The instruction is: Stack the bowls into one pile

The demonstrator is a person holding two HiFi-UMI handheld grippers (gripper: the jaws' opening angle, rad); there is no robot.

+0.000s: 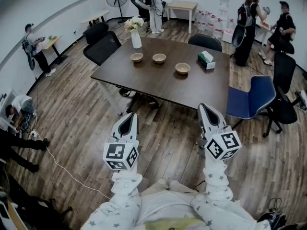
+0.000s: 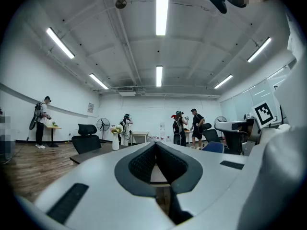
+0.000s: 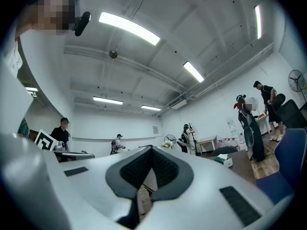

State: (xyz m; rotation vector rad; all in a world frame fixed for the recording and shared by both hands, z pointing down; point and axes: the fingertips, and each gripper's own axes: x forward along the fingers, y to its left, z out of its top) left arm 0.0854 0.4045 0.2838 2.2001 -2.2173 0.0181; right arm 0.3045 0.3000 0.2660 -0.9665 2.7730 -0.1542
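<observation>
Table point(image 1: 144, 83) is carrying the left bowl point(image 1: 136, 57), middle bowl point(image 1: 159, 58) and right bowl point(image 1: 183, 68), which are sitting apart in a loose row, so nothing is stacked yet. We are holding the left gripper point(image 1: 128, 119) and right gripper point(image 1: 205, 110) roughly level, well short of the table. Both have their jaws closed together on nothing, which we are judging to be an approach posture. The print on the tissue box point(image 1: 206, 59) is too small to read, and we are finding no other legible writing.

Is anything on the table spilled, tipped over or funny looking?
No, nothing stands out. The left bowl, middle bowl and right bowl sit upright and apart in a row on the table, not yet stacked. The vase of flowers stands straight, and the tissue box lies flat.
</observation>
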